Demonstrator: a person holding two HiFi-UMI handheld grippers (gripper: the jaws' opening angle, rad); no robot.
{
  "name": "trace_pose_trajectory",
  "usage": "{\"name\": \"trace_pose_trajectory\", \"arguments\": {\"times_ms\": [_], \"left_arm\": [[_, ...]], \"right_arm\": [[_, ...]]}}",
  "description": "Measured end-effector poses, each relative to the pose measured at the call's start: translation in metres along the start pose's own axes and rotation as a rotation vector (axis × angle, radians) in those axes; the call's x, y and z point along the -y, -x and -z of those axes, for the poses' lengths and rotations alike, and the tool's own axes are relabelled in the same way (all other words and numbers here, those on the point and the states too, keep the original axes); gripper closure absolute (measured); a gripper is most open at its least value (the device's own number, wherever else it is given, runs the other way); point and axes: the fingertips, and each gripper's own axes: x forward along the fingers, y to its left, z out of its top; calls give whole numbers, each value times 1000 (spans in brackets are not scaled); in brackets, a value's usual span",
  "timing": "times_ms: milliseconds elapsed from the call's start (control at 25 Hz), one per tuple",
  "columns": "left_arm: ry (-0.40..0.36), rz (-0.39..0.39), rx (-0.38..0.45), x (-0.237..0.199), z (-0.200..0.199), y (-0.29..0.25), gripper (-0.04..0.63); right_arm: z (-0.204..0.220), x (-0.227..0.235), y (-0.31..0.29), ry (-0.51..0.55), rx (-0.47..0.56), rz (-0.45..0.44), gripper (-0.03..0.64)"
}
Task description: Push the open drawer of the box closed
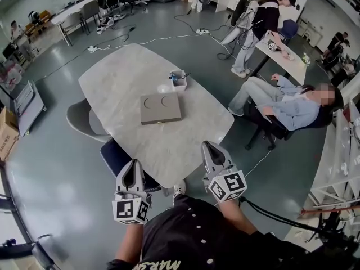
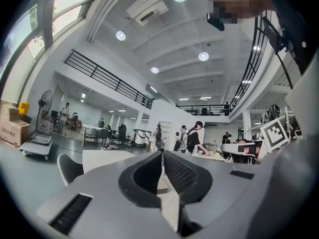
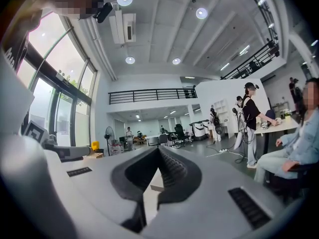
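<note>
Flat greyish-tan box point(image 1: 161, 108) with two half-round cut-outs along its far edge lay near the middle of the pale marble-patterned counter point(image 1: 121, 75), just beside a small white tub point(image 1: 178, 79) and well apart from both my tools. My left tool point(image 1: 134, 165) and right tool point(image 1: 211, 146) hovered off the counter's near edge, each clenched tip to tip on nothing. From above I could not make out which side the drawer stuck out of. I judged the box light and stiff, likely to skid on that smooth top, so I would steady its body with one tool and press the other flat against the drawer's front.
</note>
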Motion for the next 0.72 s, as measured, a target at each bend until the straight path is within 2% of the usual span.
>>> {"name": "trace_pose_trajectory", "arguments": {"times_ms": [720], "left_arm": [[17,4,-4,3,5,-5,569]], "right_arm": [[-2,-8,-4,26,-12,-24,620]]}}
